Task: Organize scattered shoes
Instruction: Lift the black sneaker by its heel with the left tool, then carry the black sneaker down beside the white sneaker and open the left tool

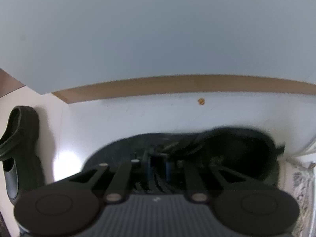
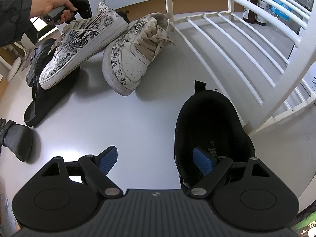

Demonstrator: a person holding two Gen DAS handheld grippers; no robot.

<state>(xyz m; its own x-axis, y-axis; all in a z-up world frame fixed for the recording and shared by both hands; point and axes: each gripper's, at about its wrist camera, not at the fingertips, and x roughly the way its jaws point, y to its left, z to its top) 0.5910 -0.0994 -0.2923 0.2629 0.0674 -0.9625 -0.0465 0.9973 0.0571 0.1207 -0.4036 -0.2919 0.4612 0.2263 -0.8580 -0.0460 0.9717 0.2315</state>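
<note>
In the left wrist view my left gripper [image 1: 159,165] is shut on the lace area of a blurred black sneaker [image 1: 227,148] that lies on the white surface. My right gripper [image 2: 156,160] stands open. Its right pad is inside the heel opening of a second black shoe [image 2: 213,122] and its left pad hangs over the grey tabletop [image 2: 118,118], so the shoe's side wall lies between the jaws untouched. Two white sneakers with black print [image 2: 83,43] [image 2: 132,57] lie further back, one propped on a black slide [image 2: 47,100].
A white wire shoe rack [image 2: 237,39] rises at the right, with bottles [image 2: 254,4] behind it. A person's hand [image 2: 55,6] grips the left tool's handle at the top left. Another black slide [image 1: 19,138] lies left of the left gripper. A dark shoe toe [image 2: 17,140] pokes in at the left edge.
</note>
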